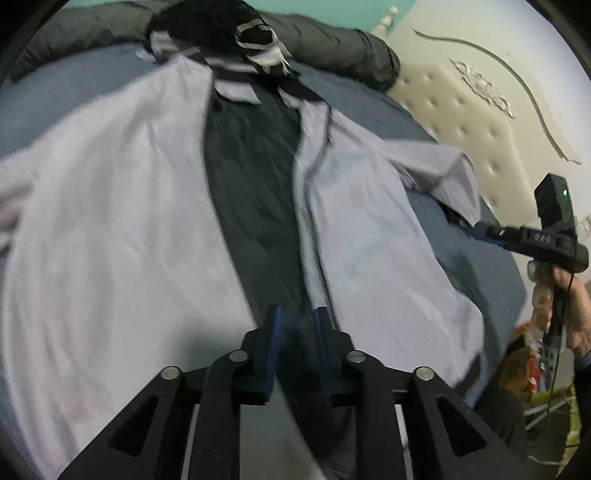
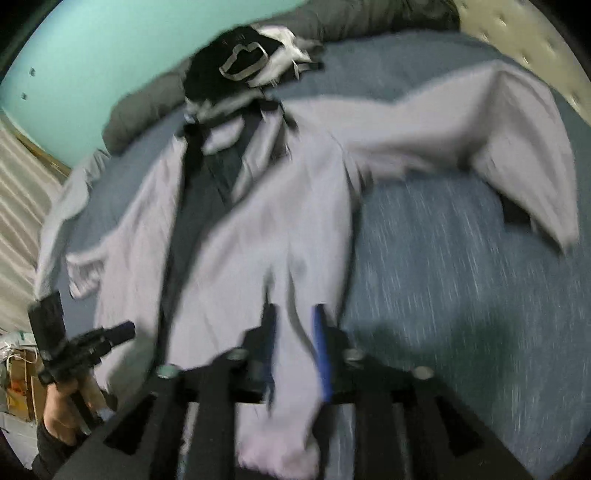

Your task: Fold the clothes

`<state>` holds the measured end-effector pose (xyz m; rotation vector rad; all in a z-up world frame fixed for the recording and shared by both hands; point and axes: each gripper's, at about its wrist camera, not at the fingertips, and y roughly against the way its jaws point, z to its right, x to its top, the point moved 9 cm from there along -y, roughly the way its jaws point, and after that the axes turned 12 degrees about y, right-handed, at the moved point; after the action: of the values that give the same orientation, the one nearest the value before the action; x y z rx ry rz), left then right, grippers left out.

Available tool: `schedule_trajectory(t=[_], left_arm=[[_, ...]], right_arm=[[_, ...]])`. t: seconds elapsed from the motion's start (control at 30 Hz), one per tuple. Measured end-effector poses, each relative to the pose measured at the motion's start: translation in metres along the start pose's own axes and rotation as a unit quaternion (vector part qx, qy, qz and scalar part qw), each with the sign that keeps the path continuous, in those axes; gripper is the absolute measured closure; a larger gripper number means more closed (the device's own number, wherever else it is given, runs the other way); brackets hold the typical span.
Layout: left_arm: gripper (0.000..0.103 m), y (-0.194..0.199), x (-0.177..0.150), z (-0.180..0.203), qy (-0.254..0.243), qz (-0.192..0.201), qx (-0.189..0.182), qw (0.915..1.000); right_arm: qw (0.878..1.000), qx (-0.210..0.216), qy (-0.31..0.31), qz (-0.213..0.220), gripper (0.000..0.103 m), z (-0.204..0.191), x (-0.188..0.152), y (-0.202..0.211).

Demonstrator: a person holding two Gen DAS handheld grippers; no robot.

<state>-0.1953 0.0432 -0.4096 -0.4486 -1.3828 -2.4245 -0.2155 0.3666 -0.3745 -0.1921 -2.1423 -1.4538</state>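
A pale lilac shirt lies open and face up on the blue bed, its dark lining showing down the middle. It also shows in the right wrist view, one sleeve spread to the right. My left gripper hovers over the lining near the hem, jaws a little apart with nothing between them. My right gripper is over the shirt's right front panel near the hem, and lilac cloth runs between its jaws. Both views are blurred.
A black and white garment is bunched at the far end of the bed, against a dark grey duvet. A cream tufted headboard stands on the right. Boxes and clutter lie on the floor beside the bed.
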Motion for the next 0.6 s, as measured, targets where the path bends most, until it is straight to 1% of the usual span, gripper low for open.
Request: schedule_trajectory(t=[0.07, 0.17, 0.3, 0.37, 0.47, 0.6], left_arm=[[0.078, 0.001, 0.015, -0.011, -0.001, 0.013, 0.014, 0.9998], [0.078, 0.003, 0.029, -0.027, 0.001, 0.033, 0.029, 0.999], [0.077, 0.002, 0.043, -0.044, -0.001, 0.056, 0.051, 0.9972], [0.077, -0.003, 0.047, -0.05, 0.005, 0.061, 0.058, 0.9964], [0.077, -0.01, 0.048, -0.057, 0.007, 0.059, 0.064, 0.9962], [0.077, -0.011, 0.05, -0.064, 0.011, 0.059, 0.062, 0.9963]], right_arm=[[1.0, 0.012, 0.001, 0.005, 0.062, -0.006, 0.023, -0.014], [1.0, 0.016, 0.008, 0.004, 0.062, -0.01, 0.052, -0.039], [1.0, 0.016, 0.001, 0.0, 0.062, -0.006, 0.077, -0.067], [1.0, 0.013, -0.004, -0.001, 0.062, -0.003, 0.092, -0.087], [1.0, 0.013, -0.007, -0.001, 0.062, -0.001, 0.114, -0.114], [1.0, 0.006, -0.012, -0.002, 0.062, 0.004, 0.136, -0.142]])
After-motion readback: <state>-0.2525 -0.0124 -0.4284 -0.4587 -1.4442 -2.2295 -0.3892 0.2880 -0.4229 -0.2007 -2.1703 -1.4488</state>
